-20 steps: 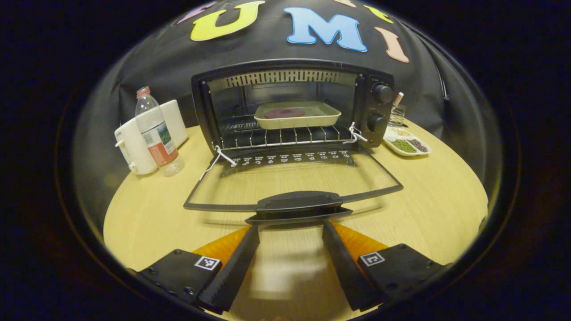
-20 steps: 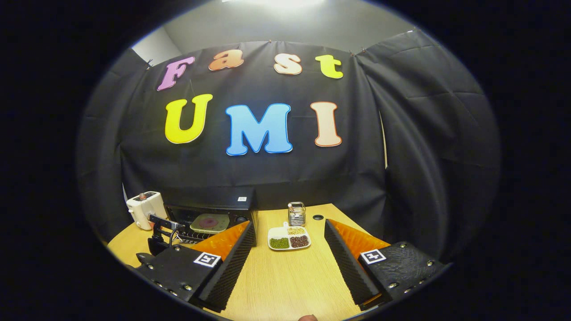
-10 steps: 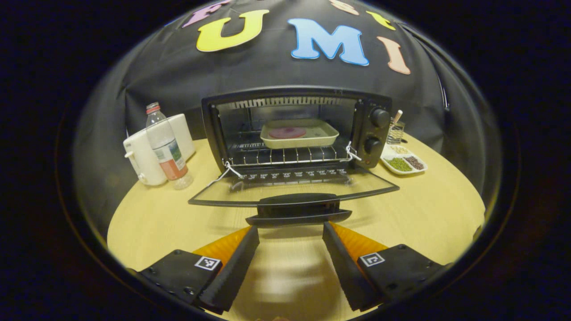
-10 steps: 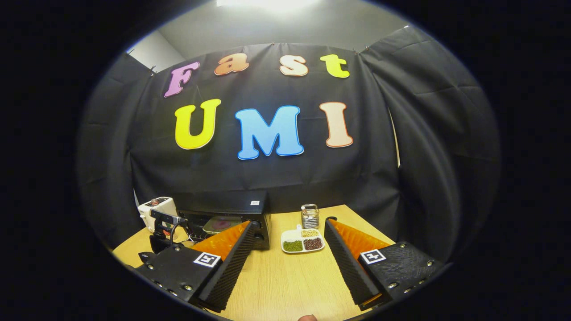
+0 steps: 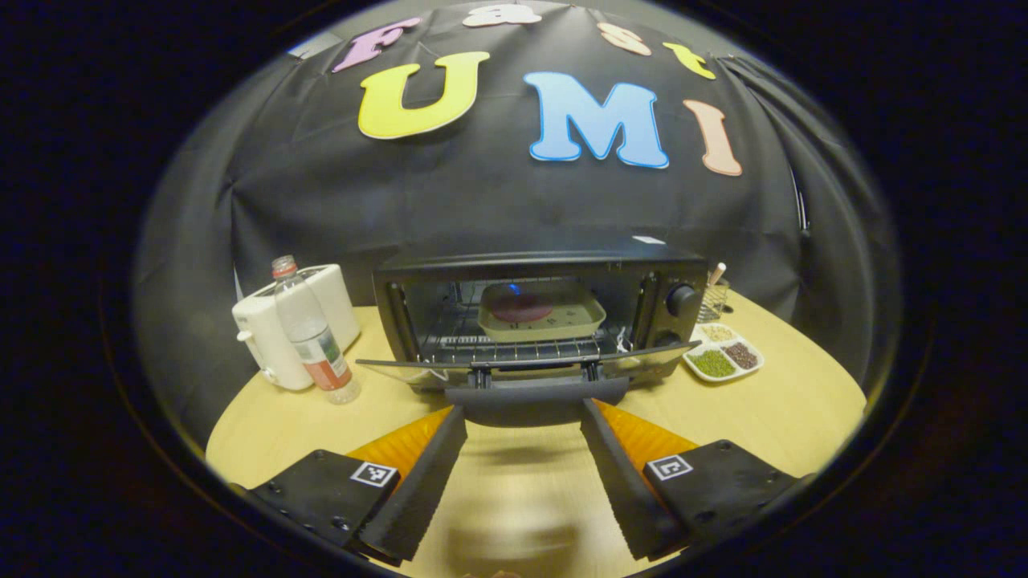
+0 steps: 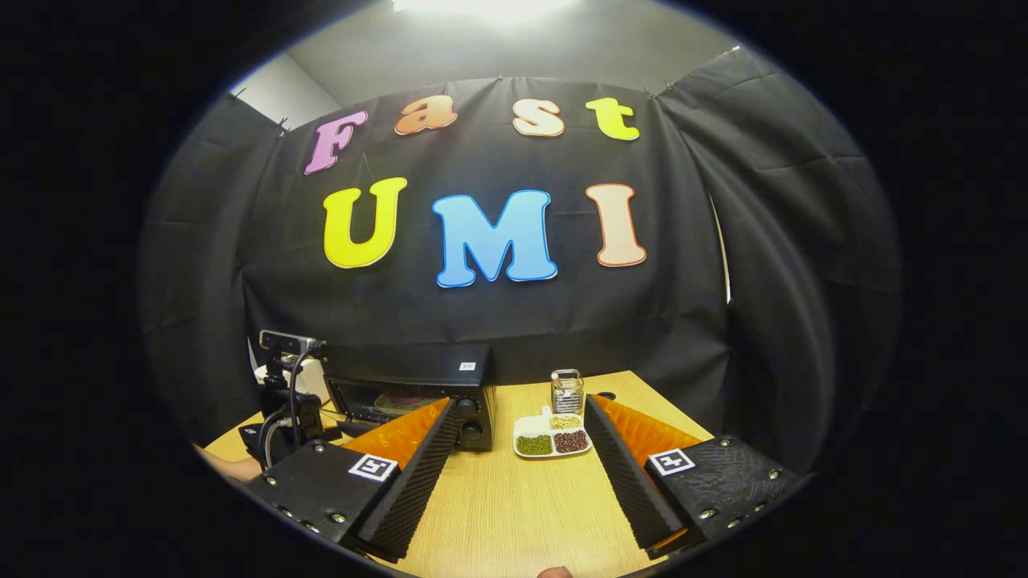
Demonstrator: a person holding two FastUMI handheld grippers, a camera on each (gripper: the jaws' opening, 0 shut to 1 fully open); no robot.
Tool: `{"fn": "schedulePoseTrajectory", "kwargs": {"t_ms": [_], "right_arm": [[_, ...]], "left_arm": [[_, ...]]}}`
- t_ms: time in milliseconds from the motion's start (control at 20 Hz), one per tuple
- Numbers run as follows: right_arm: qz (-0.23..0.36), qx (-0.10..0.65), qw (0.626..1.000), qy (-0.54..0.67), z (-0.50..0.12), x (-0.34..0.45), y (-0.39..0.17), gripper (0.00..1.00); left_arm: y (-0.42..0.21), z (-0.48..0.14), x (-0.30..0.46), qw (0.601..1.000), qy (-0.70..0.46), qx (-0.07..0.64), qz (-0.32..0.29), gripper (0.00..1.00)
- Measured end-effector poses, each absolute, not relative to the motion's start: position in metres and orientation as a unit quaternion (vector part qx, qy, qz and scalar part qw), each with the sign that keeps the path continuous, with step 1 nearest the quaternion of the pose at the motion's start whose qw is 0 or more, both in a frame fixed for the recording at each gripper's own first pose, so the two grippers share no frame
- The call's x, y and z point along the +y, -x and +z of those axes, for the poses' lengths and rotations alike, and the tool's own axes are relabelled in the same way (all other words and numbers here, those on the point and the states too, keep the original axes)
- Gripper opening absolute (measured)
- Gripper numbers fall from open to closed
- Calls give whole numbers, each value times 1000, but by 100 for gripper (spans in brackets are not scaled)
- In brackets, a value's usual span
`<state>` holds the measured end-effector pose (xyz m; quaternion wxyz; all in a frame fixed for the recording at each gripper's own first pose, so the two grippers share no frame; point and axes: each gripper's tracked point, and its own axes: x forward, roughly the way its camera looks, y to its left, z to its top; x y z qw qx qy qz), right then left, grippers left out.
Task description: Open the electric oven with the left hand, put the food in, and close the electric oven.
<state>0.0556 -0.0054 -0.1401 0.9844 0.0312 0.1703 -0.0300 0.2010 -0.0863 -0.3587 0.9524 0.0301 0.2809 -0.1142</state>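
a recording booth: black cloth wall (image 6: 498,321), round wooden table (image 6: 514,514).

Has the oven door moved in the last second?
Yes. The oven door has swung up toward the oven, now roughly level with the rack, lifted by the left gripper.

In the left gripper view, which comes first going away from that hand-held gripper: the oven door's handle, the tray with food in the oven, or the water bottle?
1. Oven door handle: straight ahead, just beyond the left hand-held gripper, whose fingers are spread.
2. Water bottle: off to the left on the table, beside the white appliance.
3. Tray with food: farthest, on the rack inside the oven.
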Motion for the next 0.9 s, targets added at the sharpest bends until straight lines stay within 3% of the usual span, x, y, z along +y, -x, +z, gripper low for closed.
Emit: {"fn": "schedulePoseTrajectory", "kwargs": {"t_ms": [400,700,750,900], "right_arm": [[-20,153,987,-33,-133,-3,-62,98],[8,127,991,-35,-106,-22,-54,98],[12,128,991,-28,-103,-30,-51,98],[24,107,994,-18,-82,-48,-37,98]], "left_arm": [[-256,-278,-104,968,-24,210,-135,97],[-209,-177,-111,981,-12,144,-128,100],[-196,-160,-111,983,-7,133,-123,90],[-167,-112,-110,989,-2,100,-107,90]]}}
